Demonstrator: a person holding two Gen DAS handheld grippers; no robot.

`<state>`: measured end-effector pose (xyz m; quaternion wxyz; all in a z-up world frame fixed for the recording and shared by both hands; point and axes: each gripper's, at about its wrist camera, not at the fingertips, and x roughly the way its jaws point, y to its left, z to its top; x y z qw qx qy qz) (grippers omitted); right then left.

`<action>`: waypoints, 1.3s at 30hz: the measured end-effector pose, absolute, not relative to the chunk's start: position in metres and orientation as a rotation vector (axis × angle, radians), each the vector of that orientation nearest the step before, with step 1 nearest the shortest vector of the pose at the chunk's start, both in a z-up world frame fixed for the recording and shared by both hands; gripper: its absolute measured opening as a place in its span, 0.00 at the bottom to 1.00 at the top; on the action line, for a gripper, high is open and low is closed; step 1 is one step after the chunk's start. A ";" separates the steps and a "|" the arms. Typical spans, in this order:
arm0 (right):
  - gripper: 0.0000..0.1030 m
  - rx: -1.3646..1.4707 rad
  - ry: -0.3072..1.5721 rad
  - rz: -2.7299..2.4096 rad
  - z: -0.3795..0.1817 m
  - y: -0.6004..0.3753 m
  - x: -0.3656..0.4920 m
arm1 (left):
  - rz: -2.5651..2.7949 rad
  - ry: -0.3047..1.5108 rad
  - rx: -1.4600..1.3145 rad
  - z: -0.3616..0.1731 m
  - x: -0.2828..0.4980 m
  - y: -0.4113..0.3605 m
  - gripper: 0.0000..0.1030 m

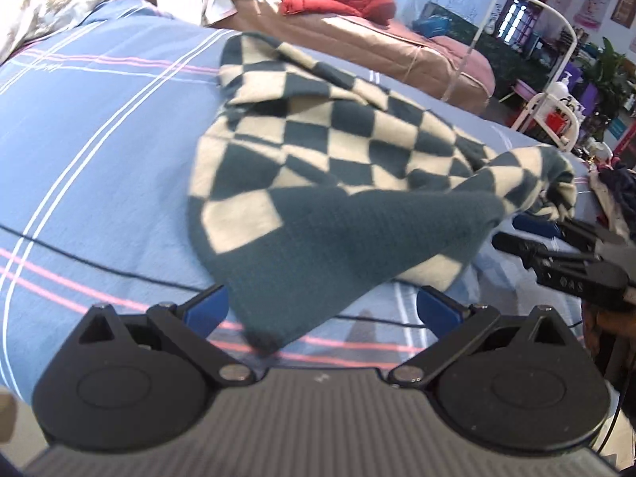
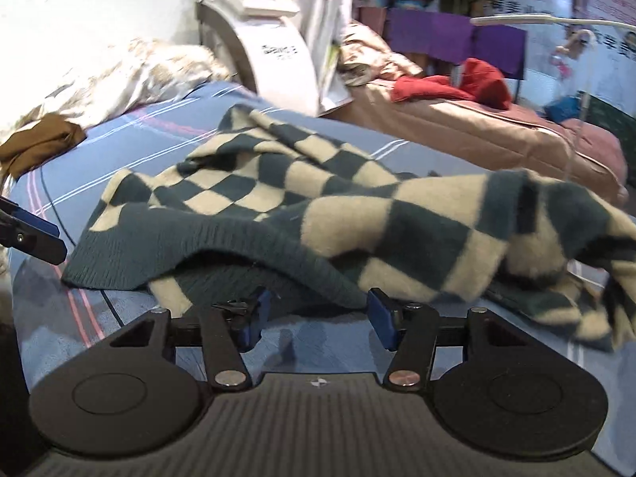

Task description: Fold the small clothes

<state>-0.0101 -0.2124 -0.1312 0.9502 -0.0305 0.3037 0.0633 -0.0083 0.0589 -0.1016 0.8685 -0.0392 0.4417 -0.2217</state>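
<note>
Across the blue striped bedsheet (image 1: pixel 99 151) lies the checkered sweater (image 1: pixel 338 151), dark teal and cream, rumpled and partly doubled over itself. Around it the bed is crowded at the edges: a crumpled brown cloth (image 2: pixel 39 139) sits on the sheet's far left corner, a pale patterned quilt (image 2: pixel 131 75) is heaped behind it, and a white machine with a screen (image 2: pixel 262 39) stands just past the sweater's far end. Beyond that, a second bed in a tan cover (image 2: pixel 477 127) carries a red garment (image 2: pixel 457 83). Nothing rests on the sweater itself.

Its long axis runs diagonally — from the far end near the white machine toward the near right in the right wrist view, where a loose checkered fold drapes off. The plain teal ribbed hem faces the grippers, one corner of it pointing down between the left gripper (image 1: pixel 322 310) fingers without either pad pressing on it.

Both tongs stand wide apart and grip nothing. The right gripper (image 2: pixel 314 318) hovers just short of the raised hem edge, its pads clear of the knit.
</note>
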 end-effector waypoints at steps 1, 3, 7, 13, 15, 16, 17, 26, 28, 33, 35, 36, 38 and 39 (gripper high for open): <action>0.81 -0.079 0.623 0.136 -0.133 -0.211 -0.004 | -0.458 0.928 -0.081 -0.103 -0.008 0.060 1.00; 0.81 -0.117 0.630 0.154 -0.138 -0.205 0.004 | -0.464 0.943 -0.075 -0.107 -0.006 0.058 1.00; 0.63 -0.145 0.662 0.166 -0.147 -0.203 0.015 | -0.469 0.959 -0.054 -0.118 -0.002 0.048 1.00; 0.09 -0.083 0.738 0.115 -0.150 -0.204 0.007 | -0.472 0.989 -0.063 -0.126 0.003 0.034 1.00; 0.08 -0.042 0.770 0.090 -0.144 -0.205 0.002 | -0.483 0.959 -0.058 -0.125 0.002 0.032 1.00; 0.07 -0.002 0.789 0.081 -0.139 -0.207 -0.002 | -0.490 0.939 -0.062 -0.125 0.001 0.031 0.97; 0.07 0.042 0.808 0.082 -0.134 -0.208 -0.006 | -0.490 0.919 -0.069 -0.125 0.001 0.032 0.91; 0.07 0.193 0.970 0.188 -0.067 -0.186 -0.058 | -0.438 0.987 -0.140 -0.111 0.022 0.054 0.06; 0.07 0.172 0.986 0.224 -0.053 -0.175 -0.070 | -0.427 0.957 -0.122 -0.094 0.019 0.067 0.06; 0.18 0.273 1.005 0.369 -0.048 -0.153 -0.088 | -0.378 0.944 -0.123 -0.068 0.017 0.107 0.07; 0.45 0.393 0.998 0.390 -0.061 -0.157 -0.090 | -0.372 0.974 -0.109 -0.073 0.021 0.117 0.16; 0.50 0.431 0.999 0.352 -0.068 -0.162 -0.090 | -0.360 0.990 -0.106 -0.078 0.020 0.120 0.26; 0.50 0.465 0.959 0.228 -0.073 -0.178 -0.095 | -0.368 1.011 -0.119 -0.087 0.014 0.122 0.49; 0.51 0.441 0.938 0.171 -0.074 -0.185 -0.100 | -0.378 1.017 -0.128 -0.093 0.009 0.121 0.58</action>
